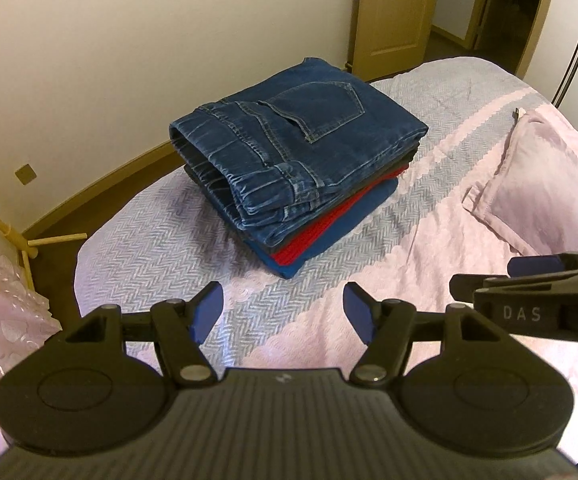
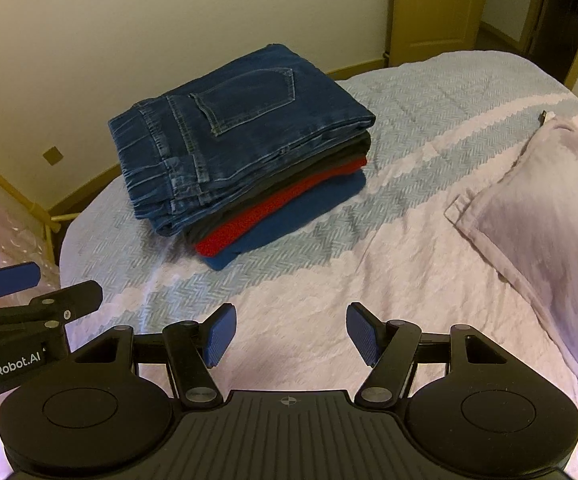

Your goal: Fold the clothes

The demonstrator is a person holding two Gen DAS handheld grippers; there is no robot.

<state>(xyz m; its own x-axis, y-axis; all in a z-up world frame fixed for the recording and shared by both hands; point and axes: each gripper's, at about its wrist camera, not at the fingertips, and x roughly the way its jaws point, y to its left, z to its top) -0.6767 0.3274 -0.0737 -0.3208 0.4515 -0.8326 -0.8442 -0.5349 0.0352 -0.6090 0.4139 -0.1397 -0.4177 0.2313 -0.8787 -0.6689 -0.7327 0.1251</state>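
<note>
Blue-padded and spread wide with nothing between its fingers, the left gripper (image 1: 283, 312) hovers over the bed (image 1: 409, 320); the folded jeans (image 1: 289, 140) top a neat stack near the bed's far-left edge, above a red garment (image 1: 309, 236) and a blue one (image 1: 329, 240).

From the right wrist, the right gripper (image 2: 288, 334) is likewise wide and empty. Only a pillow (image 2: 549, 208) lies at the bed's right edge; no unfolded clothes show, so folding looks finished.
</note>
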